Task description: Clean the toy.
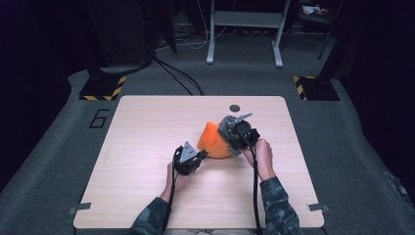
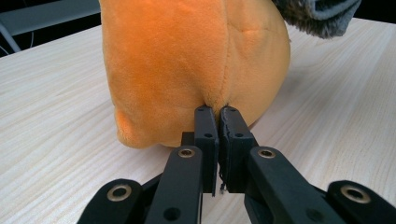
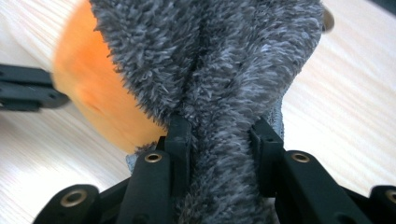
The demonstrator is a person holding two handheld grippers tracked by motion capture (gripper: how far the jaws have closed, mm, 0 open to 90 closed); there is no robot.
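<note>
Pale wood table (image 1: pixel 147 147): we pinch the orange plush toy (image 2: pixel 187 60) mid-table with the left gripper (image 2: pixel 217 112) to anchor it; right gripper (image 3: pixel 219 135) clenches its grey fuzzy part (image 3: pixel 219 56), presumably for pulling.

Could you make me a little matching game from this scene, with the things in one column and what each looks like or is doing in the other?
Things:
1. left claw
2. right claw
3. orange plush
4. table

Descriptions:
A. pale wood, bearing everything
B. clamped on a thick fold of grey fuzzy fabric
C. soft, rounded, resting on the wood
D. pinched shut on a seam of orange fabric

Pairs: 1-D, 2-B, 3-C, 4-A
</note>
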